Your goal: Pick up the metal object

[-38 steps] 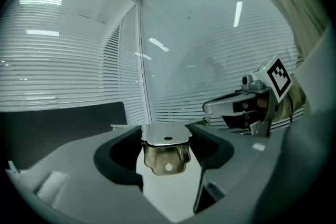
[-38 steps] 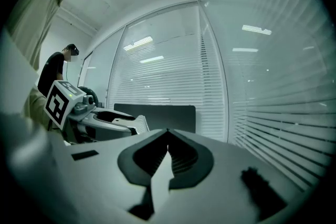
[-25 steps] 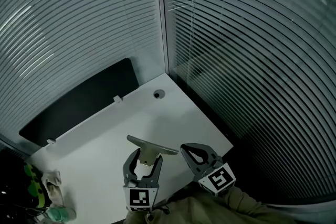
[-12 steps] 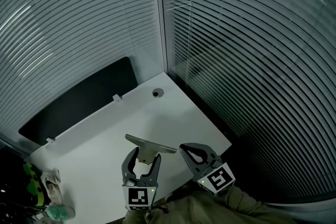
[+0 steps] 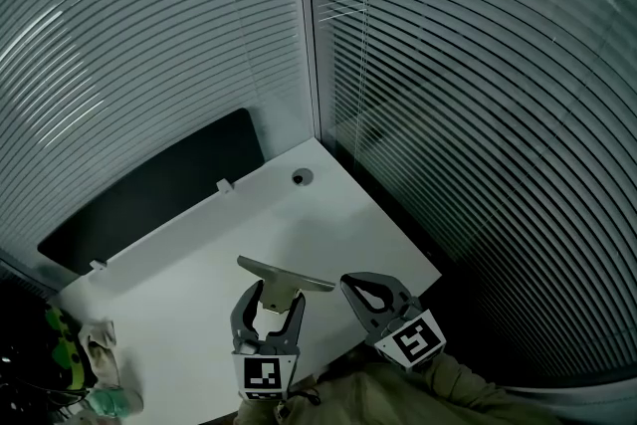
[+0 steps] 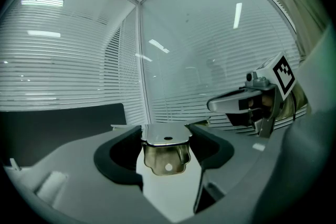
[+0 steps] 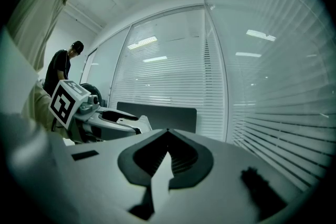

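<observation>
1. White rectangular tabletop (image 5: 189, 259) sits beside two slatted blinds (image 5: 149, 35).
2. We clamp our left gripper (image 5: 278, 297) on one shiny bent metal bracket (image 5: 284, 274) over its near part.
3. Our right gripper (image 5: 350, 284), just beside, sits closed, empty.

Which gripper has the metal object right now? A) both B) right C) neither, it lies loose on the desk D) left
D: the metal object sits clamped between the jaws of the left gripper, as its own view shows; the right gripper is shut on nothing.

An office — slatted blinds (image 5: 149, 45), white desk (image 5: 333, 219), dark divider (image 5: 149, 194).
</observation>
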Motion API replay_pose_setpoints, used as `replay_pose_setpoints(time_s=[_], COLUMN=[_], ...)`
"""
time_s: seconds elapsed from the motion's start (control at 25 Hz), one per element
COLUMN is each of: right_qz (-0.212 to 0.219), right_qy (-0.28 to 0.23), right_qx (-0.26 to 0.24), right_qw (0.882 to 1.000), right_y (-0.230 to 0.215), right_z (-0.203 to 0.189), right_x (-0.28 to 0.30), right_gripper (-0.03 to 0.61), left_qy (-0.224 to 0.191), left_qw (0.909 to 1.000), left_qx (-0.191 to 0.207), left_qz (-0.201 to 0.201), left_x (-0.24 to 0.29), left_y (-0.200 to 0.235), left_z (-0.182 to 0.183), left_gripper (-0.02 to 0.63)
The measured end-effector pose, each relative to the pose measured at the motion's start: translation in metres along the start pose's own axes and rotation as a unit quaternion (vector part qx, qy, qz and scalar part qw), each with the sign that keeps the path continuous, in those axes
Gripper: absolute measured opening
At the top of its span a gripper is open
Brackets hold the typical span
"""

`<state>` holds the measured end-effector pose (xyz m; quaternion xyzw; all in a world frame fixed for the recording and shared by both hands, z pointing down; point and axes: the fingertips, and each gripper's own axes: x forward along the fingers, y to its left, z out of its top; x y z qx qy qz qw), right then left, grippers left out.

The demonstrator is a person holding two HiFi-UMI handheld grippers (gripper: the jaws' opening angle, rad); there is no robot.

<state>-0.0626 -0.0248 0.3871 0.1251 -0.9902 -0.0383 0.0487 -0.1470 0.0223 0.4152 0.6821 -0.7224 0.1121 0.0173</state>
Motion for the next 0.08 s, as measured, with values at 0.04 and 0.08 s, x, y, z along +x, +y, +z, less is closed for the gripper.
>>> replay_pose_setpoints(time_s=[0.04, 0.08], right_qz=[0.000, 0.001], right_qy=[0.001, 0.002], right_qx=[0.000, 0.001], right_qw=[1.000, 1.000], right_y=[-0.0002, -0.0003], right_z=[0.0006, 0.0012], right_x=[0.0003, 0.0006], right_gripper=[0.003, 0.003], left_qy=[0.001, 0.001], left_qw=[1.0000, 1.0000], left_qx=[-0.001, 0.000], left_qz=[0.000, 0.001], left_x=[0.0000, 0.0001], left_y=[0.0005, 0.0011], left_z=[0.0005, 0.0006], left_gripper=[0.290, 0.290])
